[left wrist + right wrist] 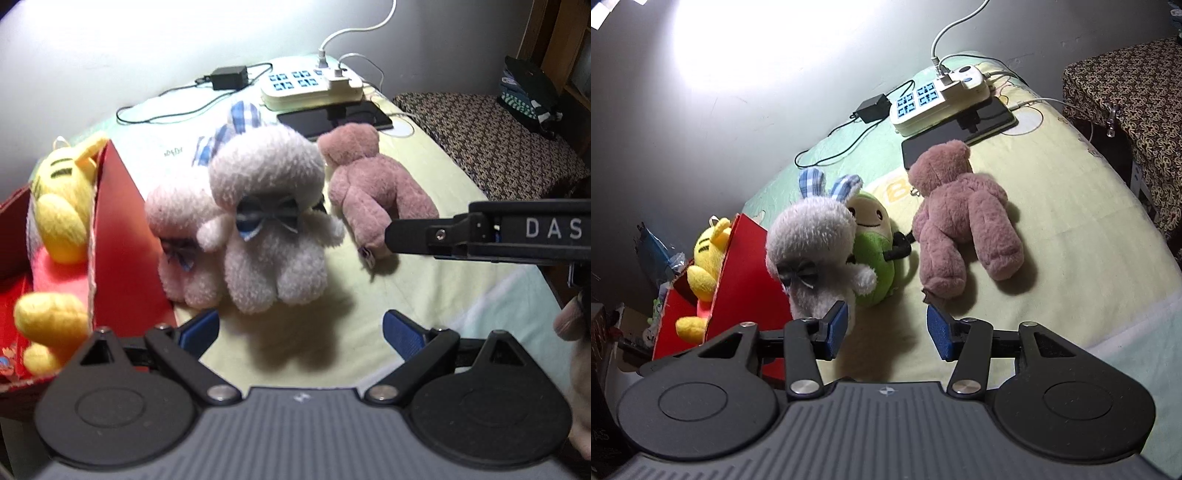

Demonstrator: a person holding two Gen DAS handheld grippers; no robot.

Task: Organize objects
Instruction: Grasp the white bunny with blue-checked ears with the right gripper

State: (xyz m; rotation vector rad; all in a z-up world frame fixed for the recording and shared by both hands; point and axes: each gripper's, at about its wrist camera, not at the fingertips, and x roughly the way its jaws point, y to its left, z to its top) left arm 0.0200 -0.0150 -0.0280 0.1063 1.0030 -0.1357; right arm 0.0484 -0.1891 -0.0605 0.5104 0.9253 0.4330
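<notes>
Left gripper (301,334) jaws wide apart, nothing between the blue pads, hovering over the bed (424,295) just in front of the white bunny (269,229). Right gripper (884,332) also open and empty; its left pad (836,325) sits at the bunny's lower body, contact can't be confirmed. In the left wrist view the right gripper's finger reaches in from the right edge, tip near the pink bear's (369,184) leg.

Layout: 2 white bunnies side by side against the red box (125,240) at the bed's left edge; second bunny (181,240) half hidden behind the first. Yellow plush (62,206) sits inside the box, partly cut off by its wall. Green plush (875,254) shows only in the right wrist view, tucked behind the bunny. Pink bear lies face down mid-bed. Power strip (310,86), phone (332,118) and black adapter (229,77) at the far edge by the wall. Left wrist view is soft and blurred.
</notes>
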